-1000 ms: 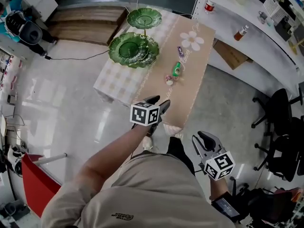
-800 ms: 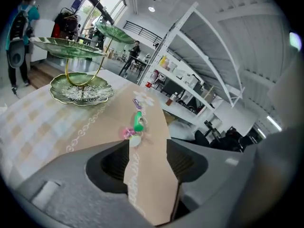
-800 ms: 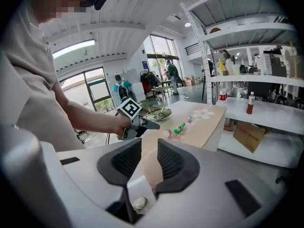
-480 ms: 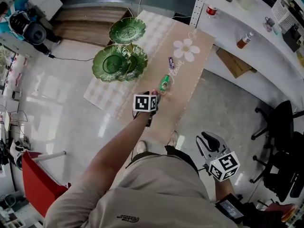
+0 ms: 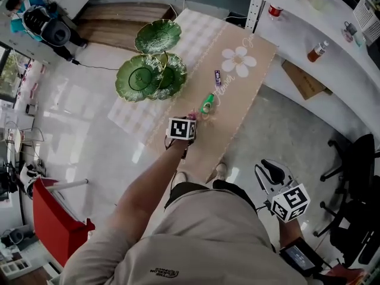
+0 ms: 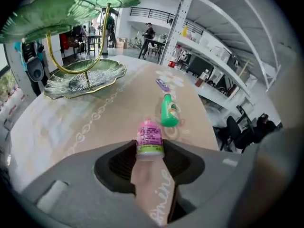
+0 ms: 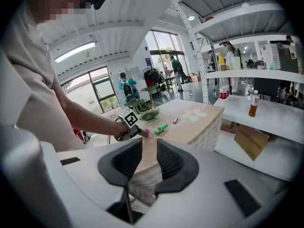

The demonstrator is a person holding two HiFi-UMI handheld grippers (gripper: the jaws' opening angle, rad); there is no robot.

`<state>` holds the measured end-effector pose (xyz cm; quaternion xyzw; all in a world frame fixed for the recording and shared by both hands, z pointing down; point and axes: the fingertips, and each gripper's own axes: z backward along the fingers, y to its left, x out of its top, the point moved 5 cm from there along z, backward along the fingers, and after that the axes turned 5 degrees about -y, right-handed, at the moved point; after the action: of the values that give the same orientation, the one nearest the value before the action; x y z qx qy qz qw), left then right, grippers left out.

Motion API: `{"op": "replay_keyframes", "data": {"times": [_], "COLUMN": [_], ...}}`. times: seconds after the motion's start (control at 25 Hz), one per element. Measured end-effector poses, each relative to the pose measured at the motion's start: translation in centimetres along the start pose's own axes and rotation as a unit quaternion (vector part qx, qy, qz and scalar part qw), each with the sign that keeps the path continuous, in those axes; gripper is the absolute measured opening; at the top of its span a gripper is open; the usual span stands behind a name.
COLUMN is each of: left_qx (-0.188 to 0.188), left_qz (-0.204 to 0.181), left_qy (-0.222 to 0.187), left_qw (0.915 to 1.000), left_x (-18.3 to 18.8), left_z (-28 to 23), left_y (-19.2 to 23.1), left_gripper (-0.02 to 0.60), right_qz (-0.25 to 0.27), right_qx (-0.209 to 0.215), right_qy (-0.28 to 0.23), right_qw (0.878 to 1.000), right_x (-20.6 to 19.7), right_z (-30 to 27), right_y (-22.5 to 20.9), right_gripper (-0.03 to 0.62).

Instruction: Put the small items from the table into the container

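We're at the pick-up: left gripper (image 6: pixel 150 148) has just been closing on the small pink-capped bottle (image 6: pixel 149 136) on the tan table runner (image 5: pixel 234 94). Right gripper (image 7: pixel 148 156), narrowing slightly, holds nothing. Next, probably a firm squeeze, then over to the tiered green leaf-shaped dish (image 5: pixel 145 76).

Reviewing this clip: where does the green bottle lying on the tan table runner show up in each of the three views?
Head view: green bottle near centre, upper half, right of the stand.
Left gripper view: green bottle just right of centre.
Right gripper view: green bottle small, near centre, above the claw.
Shared landmark: green leaf-shaped tiered stand, left of the bottle in every view.
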<state>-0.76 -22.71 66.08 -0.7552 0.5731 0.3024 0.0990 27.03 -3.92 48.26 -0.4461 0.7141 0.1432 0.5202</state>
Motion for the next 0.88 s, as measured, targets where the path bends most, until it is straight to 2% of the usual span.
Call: {"op": "replay_keyframes", "data": {"times": [0.44, 0.68, 0.88], "left_qx": [-0.033, -0.06, -0.056], "left_qz": [-0.039, -0.064, -0.089], "left_qy": [-0.088, -0.138, -0.175], "left_qw": [0.9948, 0.9865, 0.979], "left_x": [1.9, 3.4, 6.0], "left_z": [9.1, 16.0, 20.8], "left_y": [-1.3, -1.4, 1.5], "left_gripper": [0.173, 0.172, 0.172], "right_qz": [0.012, 0.015, 0.013], "right_qx": [0.061, 0.084, 0.087], "right_qy": [-0.024, -0.03, -0.033], "right_qw": [0.998, 0.996, 0.996], "right_x": [1.3, 1.4, 1.4], "right_z": [-4.0, -6.0, -7.1], "right_y": [1.7, 4.5, 6.8], "right_gripper": [0.103, 0.103, 0.101]}}
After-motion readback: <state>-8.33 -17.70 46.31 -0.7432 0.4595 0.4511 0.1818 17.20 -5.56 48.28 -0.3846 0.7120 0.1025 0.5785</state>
